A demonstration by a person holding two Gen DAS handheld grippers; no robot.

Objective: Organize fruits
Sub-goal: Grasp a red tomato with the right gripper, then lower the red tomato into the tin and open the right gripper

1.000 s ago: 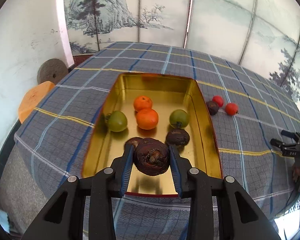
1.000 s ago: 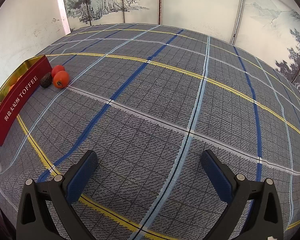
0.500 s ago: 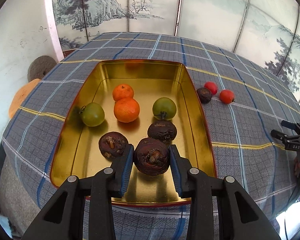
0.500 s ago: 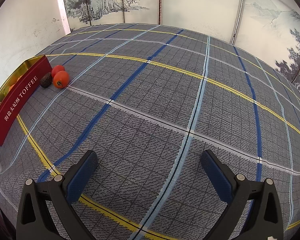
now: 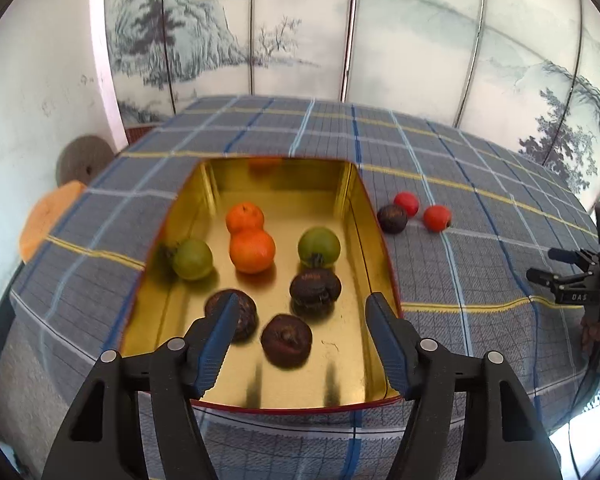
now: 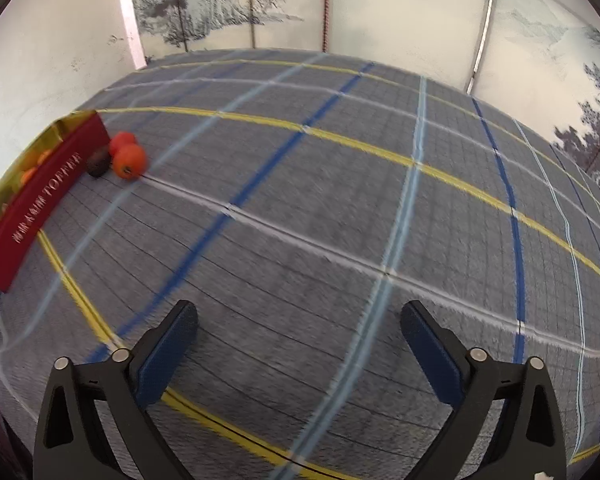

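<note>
Left gripper [image 5: 298, 330] opening over gold tin [image 5: 374, 256]; dark fruit [image 5: 286, 342], clamped second ago, now lying free on tin floor near front wall. Right gripper [image 6: 300, 350] wide, closing slightly, holding nothing. Three fruits [image 5: 414, 214] waiting just right of tin.

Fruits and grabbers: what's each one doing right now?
Left gripper: fingers opening, touching no fruit.
Right gripper: fingers closing, nothing between them.
Dark fruit: loose on the tin floor.
Gold tin: lidless, holding seven fruits.
Three fruits: on the cloth beside the tin.
</note>
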